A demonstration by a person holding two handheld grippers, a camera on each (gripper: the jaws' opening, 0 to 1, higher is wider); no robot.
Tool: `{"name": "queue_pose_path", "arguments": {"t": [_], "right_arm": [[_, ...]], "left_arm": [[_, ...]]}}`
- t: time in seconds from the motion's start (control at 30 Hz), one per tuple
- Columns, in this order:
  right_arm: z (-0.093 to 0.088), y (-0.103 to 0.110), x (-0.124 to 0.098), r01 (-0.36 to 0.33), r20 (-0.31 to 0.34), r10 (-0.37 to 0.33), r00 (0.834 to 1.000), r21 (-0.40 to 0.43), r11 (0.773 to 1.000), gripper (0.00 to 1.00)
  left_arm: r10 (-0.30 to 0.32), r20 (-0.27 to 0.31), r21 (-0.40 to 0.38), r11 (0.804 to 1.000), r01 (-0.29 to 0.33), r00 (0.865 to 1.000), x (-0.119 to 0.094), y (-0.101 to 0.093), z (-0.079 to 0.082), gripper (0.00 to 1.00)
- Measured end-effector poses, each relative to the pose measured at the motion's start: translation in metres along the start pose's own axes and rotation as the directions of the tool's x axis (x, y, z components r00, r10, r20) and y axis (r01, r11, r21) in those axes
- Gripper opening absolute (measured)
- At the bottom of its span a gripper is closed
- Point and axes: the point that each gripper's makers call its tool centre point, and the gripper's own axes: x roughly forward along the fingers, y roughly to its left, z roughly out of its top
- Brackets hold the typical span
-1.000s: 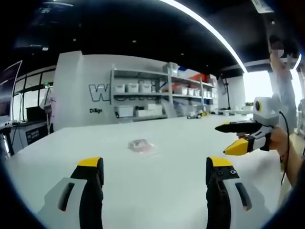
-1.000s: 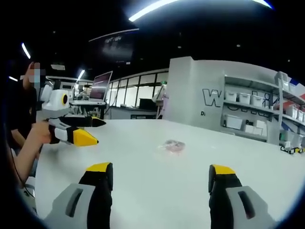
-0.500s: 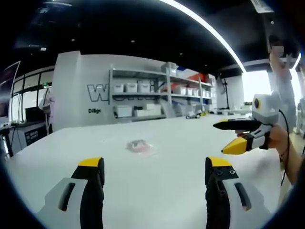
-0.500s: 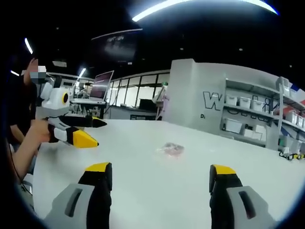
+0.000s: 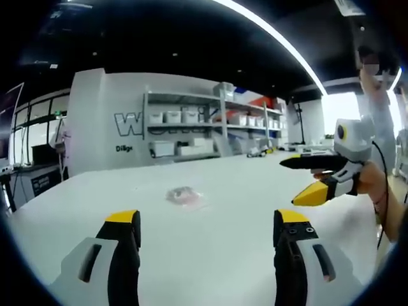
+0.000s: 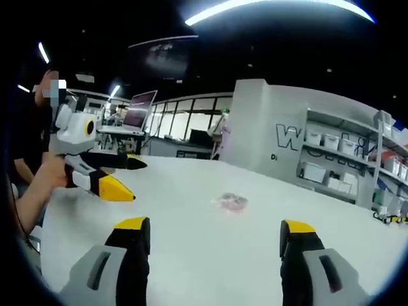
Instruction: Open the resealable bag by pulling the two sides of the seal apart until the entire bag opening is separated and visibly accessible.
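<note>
Both grippers edge slightly toward the bag, flat mid-table, untouched. Left gripper and right gripper hang with jaws spread, empty; neither clearly nearer.

The bench has a smooth white top with a soft sheen, catching a pale glare from the ceiling light. On it the bag looks like thin clear plastic film, slightly crinkled and glossy, with something pinkish showing through. The left gripper has matt black jaws with yellow tips and smooth grey plastic shells. The right gripper has the same finish. The shelf far behind looks like pale painted metal and carries white plastic bins.
</note>
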Motion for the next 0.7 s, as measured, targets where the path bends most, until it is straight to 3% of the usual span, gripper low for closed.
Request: {"name": "queue_pose_path", "arguments": {"t": [0.7], "right_arm": [[-0.011, -0.008, 0.012, -0.007, -0.052, 0.005, 0.999, -0.026, 1.000, 0.85]], "left_arm": [[0.009, -0.008, -0.003, 1.000, -0.009, 1.000, 0.001, 0.006, -0.007, 0.84]]}}
